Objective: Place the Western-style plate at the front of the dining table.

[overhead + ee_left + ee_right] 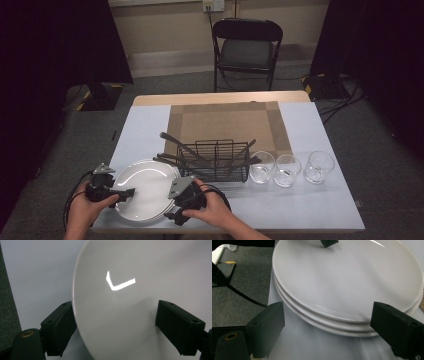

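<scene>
Your left gripper (131, 192) is sitting at the lower left of the high view, jaws spread wide across the rim of the stack of white plates (147, 186). Your right gripper (172, 217) is angling in from the stack's lower right edge, its jaws also gaping wide. The plates are lying glossy and stacked three deep near the table's (300, 200) front edge, left of the wire basket (215, 160).
</scene>
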The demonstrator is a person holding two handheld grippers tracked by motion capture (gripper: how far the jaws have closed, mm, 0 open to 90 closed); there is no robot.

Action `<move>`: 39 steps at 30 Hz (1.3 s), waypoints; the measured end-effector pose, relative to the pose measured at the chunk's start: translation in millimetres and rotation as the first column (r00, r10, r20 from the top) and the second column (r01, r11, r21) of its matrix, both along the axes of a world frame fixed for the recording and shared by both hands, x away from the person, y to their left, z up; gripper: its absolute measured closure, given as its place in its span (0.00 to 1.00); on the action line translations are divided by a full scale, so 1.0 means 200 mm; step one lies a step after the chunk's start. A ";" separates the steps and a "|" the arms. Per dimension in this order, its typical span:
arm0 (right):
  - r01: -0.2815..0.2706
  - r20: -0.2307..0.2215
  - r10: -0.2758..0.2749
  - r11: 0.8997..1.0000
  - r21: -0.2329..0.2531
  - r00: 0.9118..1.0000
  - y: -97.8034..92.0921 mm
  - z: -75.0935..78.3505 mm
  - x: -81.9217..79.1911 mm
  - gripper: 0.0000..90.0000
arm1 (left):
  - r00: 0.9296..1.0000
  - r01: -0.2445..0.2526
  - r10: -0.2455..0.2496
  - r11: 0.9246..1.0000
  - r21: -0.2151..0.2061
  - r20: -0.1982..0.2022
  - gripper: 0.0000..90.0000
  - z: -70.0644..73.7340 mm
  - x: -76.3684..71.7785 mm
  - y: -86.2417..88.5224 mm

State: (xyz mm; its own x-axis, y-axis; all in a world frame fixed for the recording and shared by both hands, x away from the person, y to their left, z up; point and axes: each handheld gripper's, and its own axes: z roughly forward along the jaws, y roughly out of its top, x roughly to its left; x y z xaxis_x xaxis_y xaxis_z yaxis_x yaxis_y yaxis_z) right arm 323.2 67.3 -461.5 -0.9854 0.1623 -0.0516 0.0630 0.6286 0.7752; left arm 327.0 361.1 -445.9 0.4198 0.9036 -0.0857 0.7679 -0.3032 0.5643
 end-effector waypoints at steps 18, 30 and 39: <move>-0.002 0.002 0.002 1.000 -0.005 1.000 0.02 -0.01 0.00 0.13 | 0.996 -0.086 0.086 0.995 0.048 -0.002 0.38 0.08 -0.01 0.00; -0.007 0.009 0.008 1.000 -0.010 1.000 0.03 0.00 0.00 0.13 | 0.994 -0.112 0.112 0.994 0.016 -0.013 0.39 0.04 -0.01 0.02; -0.012 0.008 0.012 1.000 -0.009 1.000 0.03 0.00 0.00 0.13 | 0.994 -0.106 0.105 0.994 -0.014 -0.023 0.30 0.02 -0.01 0.02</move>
